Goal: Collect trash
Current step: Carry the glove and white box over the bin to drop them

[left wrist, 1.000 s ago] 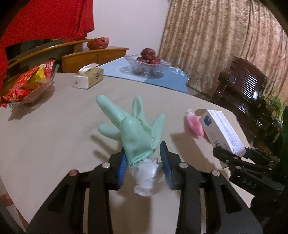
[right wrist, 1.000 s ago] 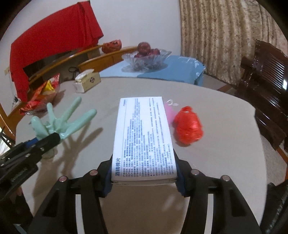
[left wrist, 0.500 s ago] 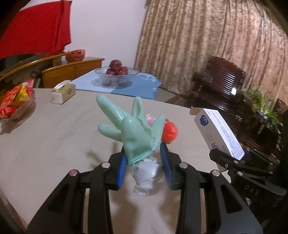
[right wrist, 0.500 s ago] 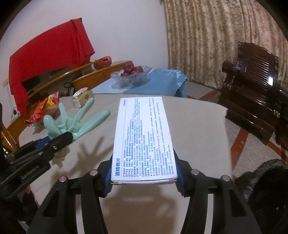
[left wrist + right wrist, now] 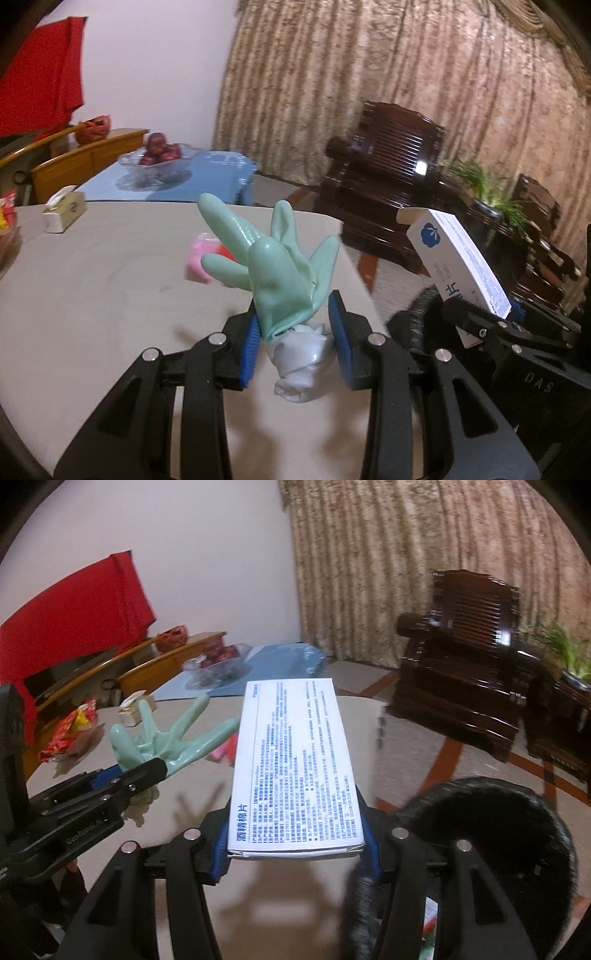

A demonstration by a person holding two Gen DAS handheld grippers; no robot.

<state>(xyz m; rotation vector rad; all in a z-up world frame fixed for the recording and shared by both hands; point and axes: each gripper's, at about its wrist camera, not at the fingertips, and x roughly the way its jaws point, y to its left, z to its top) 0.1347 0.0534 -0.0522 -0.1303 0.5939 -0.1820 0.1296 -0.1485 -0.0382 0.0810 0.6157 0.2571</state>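
My left gripper (image 5: 295,332) is shut on a mint-green rubber glove (image 5: 277,266) with a white cuff, held above the beige round table (image 5: 92,295); the glove also shows in the right wrist view (image 5: 162,738). My right gripper (image 5: 295,845) is shut on a white box with blue print (image 5: 295,768), seen from the left wrist view (image 5: 458,266) at the right, past the table's edge. A pink wad (image 5: 201,258) and a bit of red trash lie on the table behind the glove. A black trash bin (image 5: 487,849) stands below the right gripper.
A tissue box (image 5: 62,214) and a snack bowl (image 5: 70,731) sit on the table's left side. A glass fruit bowl (image 5: 159,162) rests on a blue-covered table behind. Dark wooden armchairs (image 5: 384,177) and a potted plant (image 5: 484,188) stand to the right.
Both grippers have swung to the right with their loads, toward the table's right edge. The black bin has come into view under the right gripper.
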